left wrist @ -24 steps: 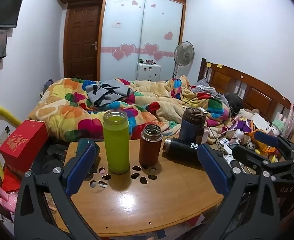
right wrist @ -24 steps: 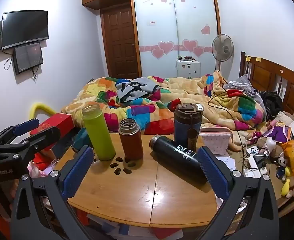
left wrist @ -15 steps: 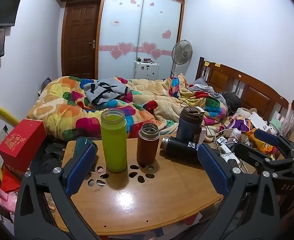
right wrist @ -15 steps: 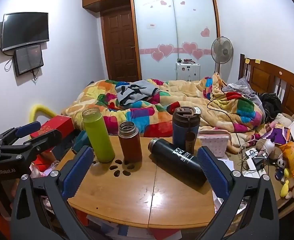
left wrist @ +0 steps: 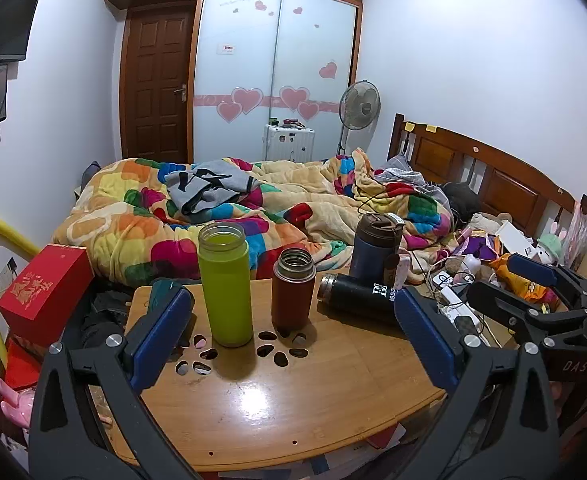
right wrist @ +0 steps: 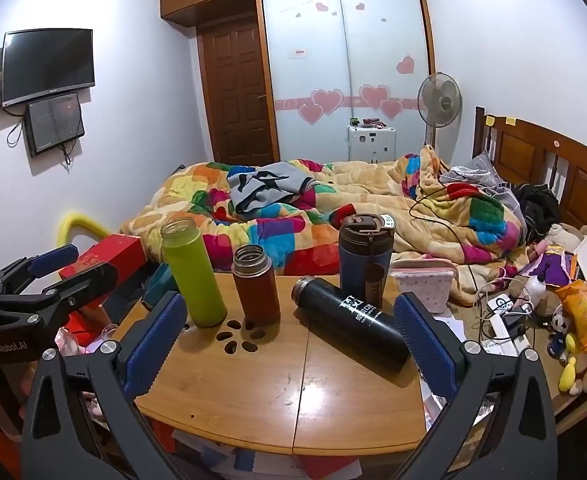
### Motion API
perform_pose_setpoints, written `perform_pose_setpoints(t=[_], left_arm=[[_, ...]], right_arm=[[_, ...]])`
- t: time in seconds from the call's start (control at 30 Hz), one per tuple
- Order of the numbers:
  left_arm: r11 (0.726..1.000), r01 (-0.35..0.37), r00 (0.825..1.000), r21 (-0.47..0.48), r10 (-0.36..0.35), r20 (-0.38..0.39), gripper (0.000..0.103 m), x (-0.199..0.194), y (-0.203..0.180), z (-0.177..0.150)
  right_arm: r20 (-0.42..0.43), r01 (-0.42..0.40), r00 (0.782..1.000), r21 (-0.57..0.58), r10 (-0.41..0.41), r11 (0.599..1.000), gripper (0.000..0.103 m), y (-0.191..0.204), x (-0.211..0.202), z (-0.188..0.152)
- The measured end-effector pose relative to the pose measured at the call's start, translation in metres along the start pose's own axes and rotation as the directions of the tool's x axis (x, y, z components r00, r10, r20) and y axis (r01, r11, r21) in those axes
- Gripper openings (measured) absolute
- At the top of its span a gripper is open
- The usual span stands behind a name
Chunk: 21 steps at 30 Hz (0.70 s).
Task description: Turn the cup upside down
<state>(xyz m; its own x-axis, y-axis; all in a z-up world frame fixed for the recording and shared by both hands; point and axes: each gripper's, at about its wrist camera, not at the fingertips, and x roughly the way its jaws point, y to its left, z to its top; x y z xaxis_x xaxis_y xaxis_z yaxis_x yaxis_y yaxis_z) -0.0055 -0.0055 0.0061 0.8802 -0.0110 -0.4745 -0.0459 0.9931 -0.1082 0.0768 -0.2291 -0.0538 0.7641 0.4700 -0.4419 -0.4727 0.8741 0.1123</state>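
Note:
Several cups stand on a round wooden table (left wrist: 277, 408) (right wrist: 253, 400). A green cup (left wrist: 225, 284) (right wrist: 192, 272) and a shorter brown cup (left wrist: 293, 288) (right wrist: 255, 282) stand upright with open mouths. A dark blue lidded cup (left wrist: 375, 246) (right wrist: 365, 256) stands behind a black cup (left wrist: 357, 298) (right wrist: 353, 330) lying on its side. My left gripper (left wrist: 289, 336) is open and empty, in front of the green and brown cups. My right gripper (right wrist: 289, 338) is open and empty, in front of the brown and black cups.
A bed with a colourful blanket (left wrist: 233, 216) lies behind the table. A red box (left wrist: 41, 284) sits left of the table. Toys, cables and snack bags (right wrist: 573, 312) crowd the right side. A pink pouch (right wrist: 425, 280) lies by the blue cup.
Both grippers have drawn back a little and risen slightly. The cups look slightly farther away. Nothing on the table has moved.

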Motion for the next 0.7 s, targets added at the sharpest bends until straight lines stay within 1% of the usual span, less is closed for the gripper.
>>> perform_pose_setpoints(t=[0.7], left_arm=[[1.0,-0.007,1.0,0.006,0.007,0.005,0.103,-0.001,-0.0054,0.0032]], right_arm=[[0.012,0.0,1.0,0.009,0.0,1.0,0.103,0.0014,-0.0005,0.0047]])
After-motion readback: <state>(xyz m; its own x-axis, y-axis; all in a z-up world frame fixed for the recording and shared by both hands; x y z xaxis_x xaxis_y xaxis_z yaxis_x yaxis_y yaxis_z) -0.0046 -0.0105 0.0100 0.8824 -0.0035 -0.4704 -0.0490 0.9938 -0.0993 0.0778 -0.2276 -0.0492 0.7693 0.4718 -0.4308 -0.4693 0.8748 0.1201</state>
